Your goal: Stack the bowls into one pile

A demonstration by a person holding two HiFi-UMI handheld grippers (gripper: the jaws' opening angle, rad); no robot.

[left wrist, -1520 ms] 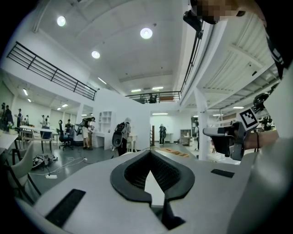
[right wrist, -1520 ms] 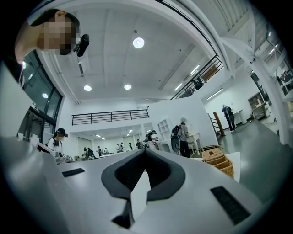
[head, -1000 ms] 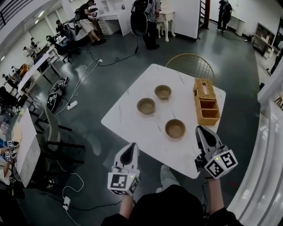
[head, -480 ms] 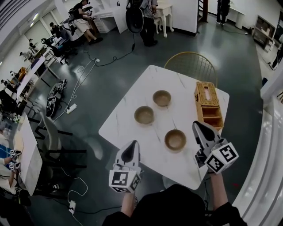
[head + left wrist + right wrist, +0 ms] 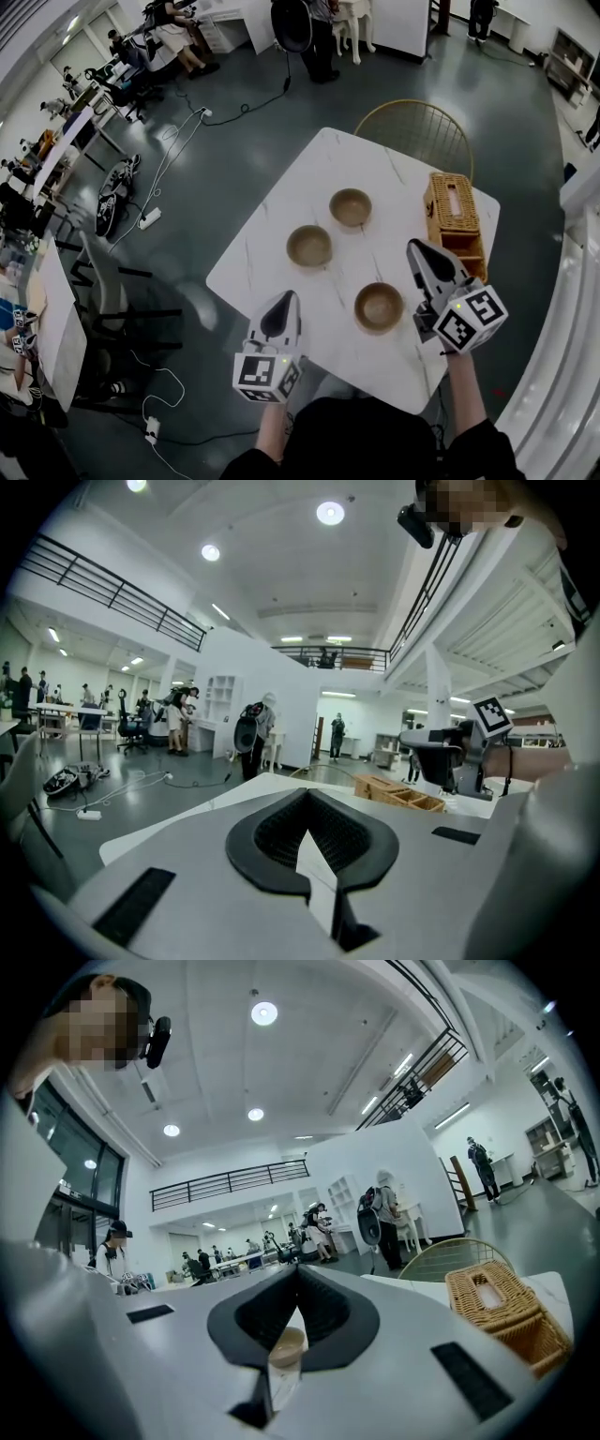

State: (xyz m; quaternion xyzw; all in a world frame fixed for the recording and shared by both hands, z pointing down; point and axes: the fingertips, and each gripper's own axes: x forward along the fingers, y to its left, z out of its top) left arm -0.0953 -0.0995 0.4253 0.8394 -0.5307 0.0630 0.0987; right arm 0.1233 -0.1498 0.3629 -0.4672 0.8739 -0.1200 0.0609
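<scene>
sitting unstacked on the white marble table [image 5: 267, 253], the three tan bowls are all resting upright and apart from each other. the near bowl [image 5: 379, 307] is sitting closest to the person's edge, the left bowl [image 5: 309, 246] is sitting further in, and the far bowl [image 5: 351, 206] is sitting beyond that, around the table's middle. the right gripper [image 5: 416, 248] is hovering just right of the near bowl, between it and the wicker box [image 5: 457, 220], with its jaws pressing together and gripping nothing; in the right gripper view one bowl is showing through the notch behind the closed tips. the left gripper [image 5: 284, 300] is hovering over the table's near-left edge, left of the near bowl and on the person's side of the left bowl, with its jaws also sitting together on nothing. a gold wire chair [image 5: 417, 131] is standing at the table's far side. cables [image 5: 178, 159] are trailing across the dark floor to the left, and people [image 5: 314, 28] are standing and sitting by desks further back.
</scene>
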